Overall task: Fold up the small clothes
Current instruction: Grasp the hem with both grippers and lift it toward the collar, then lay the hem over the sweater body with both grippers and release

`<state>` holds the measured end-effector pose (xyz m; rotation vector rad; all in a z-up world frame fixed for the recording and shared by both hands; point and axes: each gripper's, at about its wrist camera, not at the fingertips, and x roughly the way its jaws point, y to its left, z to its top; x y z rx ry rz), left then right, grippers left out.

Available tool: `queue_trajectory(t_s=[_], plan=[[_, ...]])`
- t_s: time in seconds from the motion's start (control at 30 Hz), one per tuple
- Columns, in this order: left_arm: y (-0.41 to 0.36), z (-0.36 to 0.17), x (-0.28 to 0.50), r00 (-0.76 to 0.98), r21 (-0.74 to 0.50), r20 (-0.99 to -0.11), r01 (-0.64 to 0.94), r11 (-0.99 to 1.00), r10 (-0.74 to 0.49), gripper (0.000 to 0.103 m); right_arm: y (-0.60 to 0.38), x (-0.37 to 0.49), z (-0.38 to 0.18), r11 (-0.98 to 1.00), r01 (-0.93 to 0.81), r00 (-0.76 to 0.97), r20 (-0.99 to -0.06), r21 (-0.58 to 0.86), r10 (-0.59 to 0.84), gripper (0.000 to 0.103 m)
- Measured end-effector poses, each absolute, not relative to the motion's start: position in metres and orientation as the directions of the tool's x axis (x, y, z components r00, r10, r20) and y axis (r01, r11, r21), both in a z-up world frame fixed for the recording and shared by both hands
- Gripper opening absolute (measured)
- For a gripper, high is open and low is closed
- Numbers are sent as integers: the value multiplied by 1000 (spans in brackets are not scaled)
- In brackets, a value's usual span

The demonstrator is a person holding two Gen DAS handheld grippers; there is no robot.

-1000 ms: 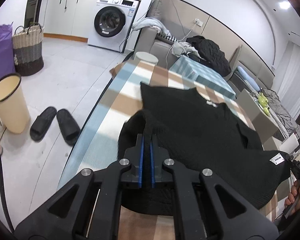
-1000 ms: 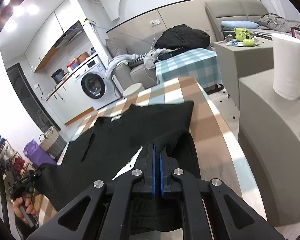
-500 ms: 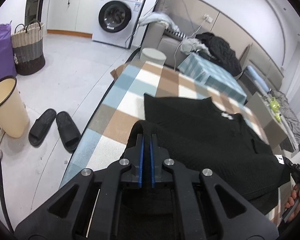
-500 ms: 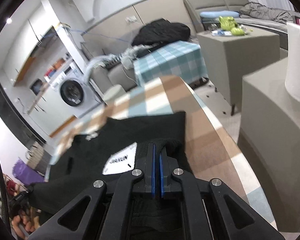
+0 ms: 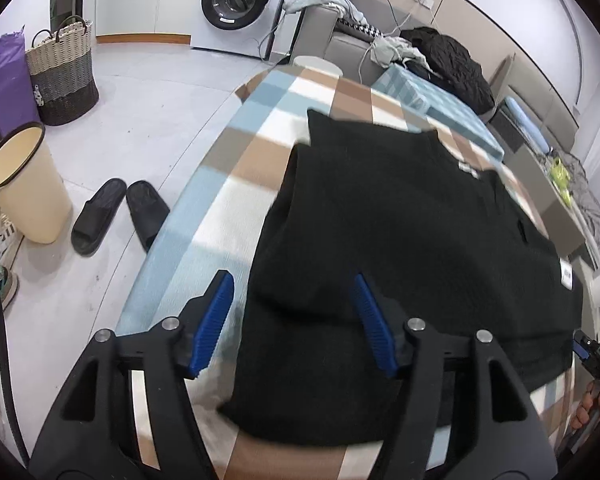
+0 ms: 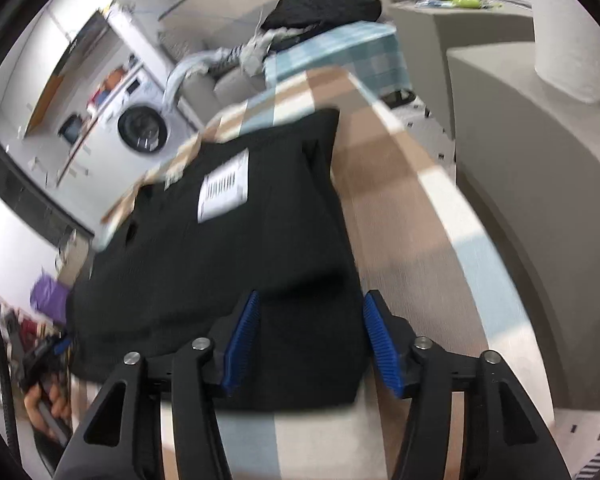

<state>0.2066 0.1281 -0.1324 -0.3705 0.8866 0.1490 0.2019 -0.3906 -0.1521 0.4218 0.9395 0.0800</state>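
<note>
Black knit garment [image 5: 400, 240] lies folded on a checked tablecloth [image 5: 236, 168] in blue, tan and white, its near edge directly below both grippers. A second ago each gripper pinched a fold of this cloth with its blue pads clenched together; now the jaws of the left gripper [image 5: 294, 322] are opening, and the fabric lies loose between them, released. The jaws of the right gripper [image 6: 314, 338] are opening too, the garment's near right corner lying free between its pads. Both grippers sit lower over the cloth than before. A white tag [image 6: 224, 186] ahead of the right jaws shows a barcode; its lettering is too blurred to read. The white neck label [image 5: 468, 170] beyond the left jaws is also unreadable.
</note>
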Motion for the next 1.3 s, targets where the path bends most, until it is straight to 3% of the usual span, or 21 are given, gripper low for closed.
queue_trajectory(t_s=[0.57, 0.63, 0.67, 0.7, 0.77, 0.9, 1.17, 1.23, 1.3], plan=[[93, -146, 164, 593, -109, -804, -224, 969, 47, 62, -372, 206, -160, 965, 20, 573, -794, 260, 202, 57], [93, -146, 162, 603, -97, -796, -217, 971, 55, 54, -368, 206, -160, 971, 6, 580, -792, 238, 191, 47], [93, -145, 162, 608, -98, -792, -208, 973, 50, 45, -364, 205, -161, 974, -13, 580, -792, 226, 191, 34], [92, -145, 161, 611, -107, -791, -191, 976, 33, 32, -362, 205, -160, 976, -22, 584, -789, 218, 190, 31], [90, -142, 160, 613, -121, -790, -171, 978, 10, 20, -357, 202, -160, 979, -38, 596, -782, 202, 184, 20], [89, -139, 153, 615, -102, -788, -167, 981, 23, 16, -357, 195, -159, 977, -38, 589, -786, 209, 190, 18], [91, -140, 128, 613, -114, -790, -172, 979, 16, 16, -360, 158, -157, 973, -31, 575, -793, 227, 203, 19], [91, -139, 123, 620, -122, -785, -179, 976, 15, 18, -361, 155, -157, 975, -12, 582, -791, 222, 187, 27], [96, -137, 119, 635, -148, -773, -215, 965, 23, 24, -363, 154, -153, 979, 15, 599, -786, 202, 153, 46]])
